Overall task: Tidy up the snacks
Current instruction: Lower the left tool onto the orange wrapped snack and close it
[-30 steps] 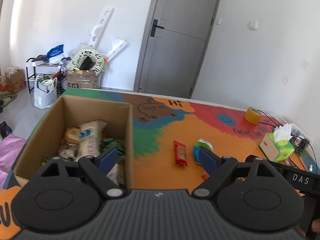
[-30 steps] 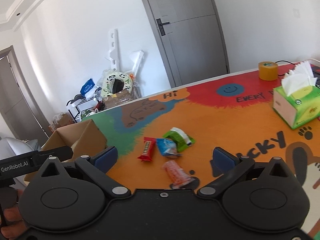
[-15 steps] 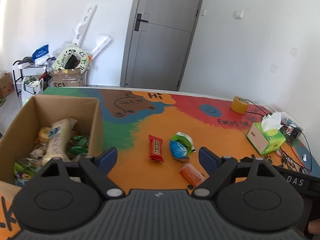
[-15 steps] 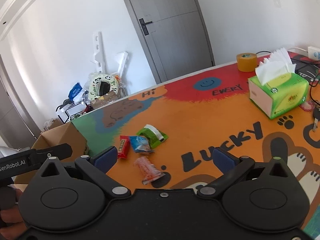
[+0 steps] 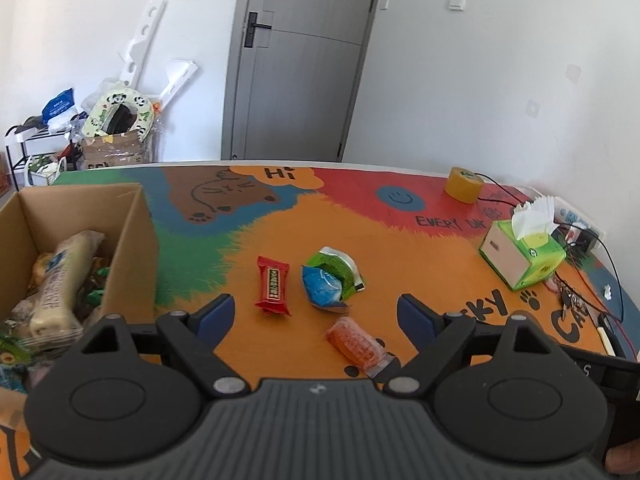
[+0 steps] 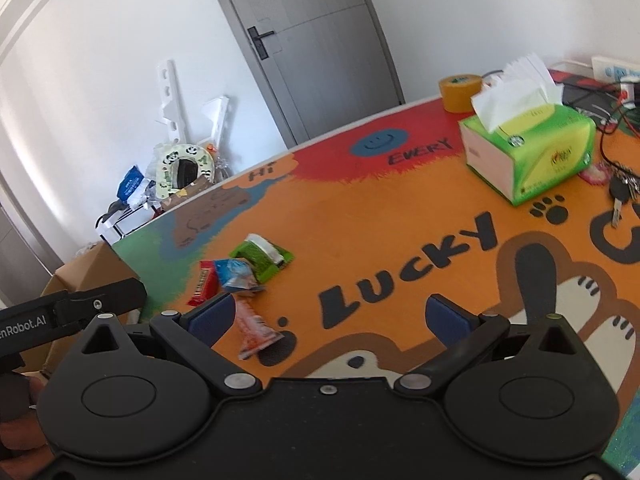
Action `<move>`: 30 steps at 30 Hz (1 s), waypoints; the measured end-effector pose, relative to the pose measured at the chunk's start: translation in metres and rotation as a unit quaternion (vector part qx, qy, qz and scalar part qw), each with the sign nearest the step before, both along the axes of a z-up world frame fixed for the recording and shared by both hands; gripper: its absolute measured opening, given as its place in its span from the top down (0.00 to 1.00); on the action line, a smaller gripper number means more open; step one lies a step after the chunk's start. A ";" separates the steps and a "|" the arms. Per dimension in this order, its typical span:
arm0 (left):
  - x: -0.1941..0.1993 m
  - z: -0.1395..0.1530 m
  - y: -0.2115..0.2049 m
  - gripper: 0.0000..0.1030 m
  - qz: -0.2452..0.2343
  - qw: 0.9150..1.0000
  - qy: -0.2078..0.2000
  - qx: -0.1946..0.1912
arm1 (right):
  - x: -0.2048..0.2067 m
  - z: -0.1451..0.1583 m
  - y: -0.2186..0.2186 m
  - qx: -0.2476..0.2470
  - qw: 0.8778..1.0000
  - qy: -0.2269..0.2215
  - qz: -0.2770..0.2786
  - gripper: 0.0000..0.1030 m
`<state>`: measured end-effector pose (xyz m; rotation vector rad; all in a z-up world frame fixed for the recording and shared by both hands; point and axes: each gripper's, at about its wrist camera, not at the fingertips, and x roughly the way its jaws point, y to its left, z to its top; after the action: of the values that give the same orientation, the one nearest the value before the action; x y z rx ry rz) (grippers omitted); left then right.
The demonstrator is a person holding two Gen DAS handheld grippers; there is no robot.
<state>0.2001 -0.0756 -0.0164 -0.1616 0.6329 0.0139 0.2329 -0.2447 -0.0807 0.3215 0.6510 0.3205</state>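
Several snacks lie on the colourful mat: a red bar (image 5: 273, 285), a blue packet (image 5: 323, 288), a green packet (image 5: 337, 265) and an orange packet (image 5: 354, 345). They also show in the right wrist view: red bar (image 6: 201, 285), blue packet (image 6: 237, 276), green packet (image 6: 260, 258), orange packet (image 6: 254, 332). A cardboard box (image 5: 132, 240) at the left holds several snacks. My left gripper (image 5: 316, 314) is open and empty, just before the snacks. My right gripper (image 6: 330, 316) is open and empty, right of the orange packet.
A green tissue box (image 5: 522, 254) stands at the right, with a yellow tape roll (image 5: 464, 184) behind it. Cables, keys (image 6: 620, 196) and a power strip lie at the far right. A grey door and floor clutter are beyond the table.
My left gripper has swung right, from over the box to facing the loose snacks. My right gripper has also swung right and tilted. Both stayed open.
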 end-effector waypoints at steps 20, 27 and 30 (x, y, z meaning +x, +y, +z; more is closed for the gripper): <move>0.049 -0.054 -0.021 0.22 0.010 0.999 0.051 -0.012 | 0.021 -0.031 -0.020 0.016 0.999 0.026 -0.009 0.05; 0.058 -0.072 -0.031 0.41 0.007 0.997 0.071 -0.012 | 0.027 -0.036 -0.022 0.020 0.999 0.025 -0.008 0.07; 0.056 -0.074 -0.034 0.50 0.002 0.998 0.066 -0.007 | 0.029 -0.037 -0.021 0.023 0.999 0.024 -0.005 0.07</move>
<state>0.2560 -0.1099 -0.0904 -0.1773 0.7649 0.0237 0.2619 -0.2658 -0.1173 0.3772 0.6904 0.3197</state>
